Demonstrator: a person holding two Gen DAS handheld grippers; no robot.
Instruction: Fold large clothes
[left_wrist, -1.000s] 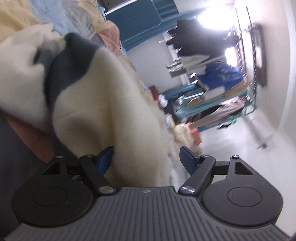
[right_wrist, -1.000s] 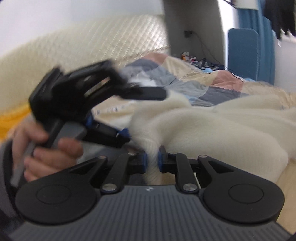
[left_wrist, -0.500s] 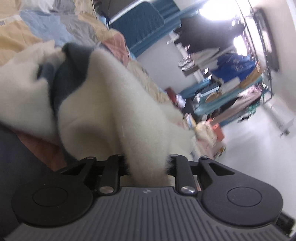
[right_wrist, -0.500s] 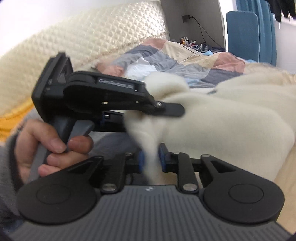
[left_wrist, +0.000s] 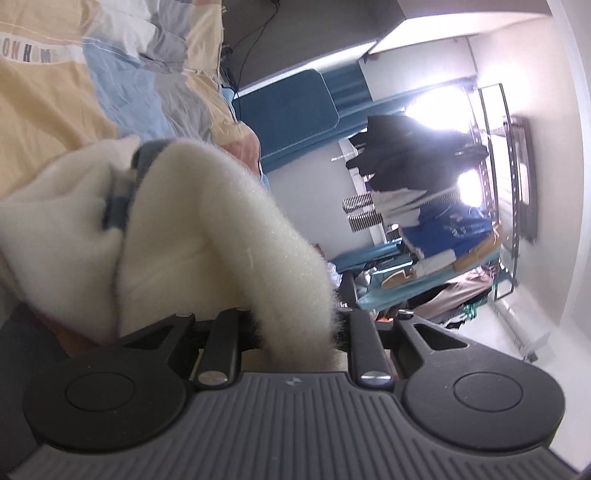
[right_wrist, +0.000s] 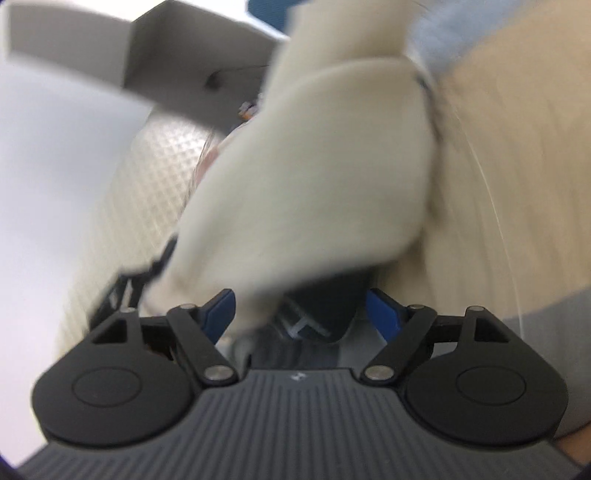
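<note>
Left tongs (left_wrist: 295, 332): pinching a thick fold of the cream fleece garment (left_wrist: 207, 236), the pile bulging out between the two black arms; the pads themselves are buried in the fibres.
Right tongs (right_wrist: 301, 314): spread wide after just opening, blue pads (right_wrist: 218, 310) clear on both sides; a lobe of the fleece garment (right_wrist: 314, 184) droops across the gap close to the left pad, and whether it touches that pad cannot be told through the blur.
Fleece garment: bunched and lifted off the bed at the end the left tongs hold, its far part resting on the patchwork quilt (left_wrist: 55, 96); a strip of dark grey-blue trim (left_wrist: 122, 199) runs along one fold.
Bed: quilt in yellow, pale blue, grey and pink blocks under the garment in the left wrist view; a cream quilted headboard (right_wrist: 140, 184) rises behind the garment in the right wrist view.
Between the right tongs: a dark object with a pale mark (right_wrist: 317, 317) sits low in the gap, too blurred to name.
Room beyond: a clothes rack (left_wrist: 443, 206) loaded with dark and blue clothing stands well apart from the bed against a bright window; a teal panel (left_wrist: 295, 107) rises just past the edge of the bed.
Picture quality: the right wrist view is heavily smeared; the left wrist view is sharp.
</note>
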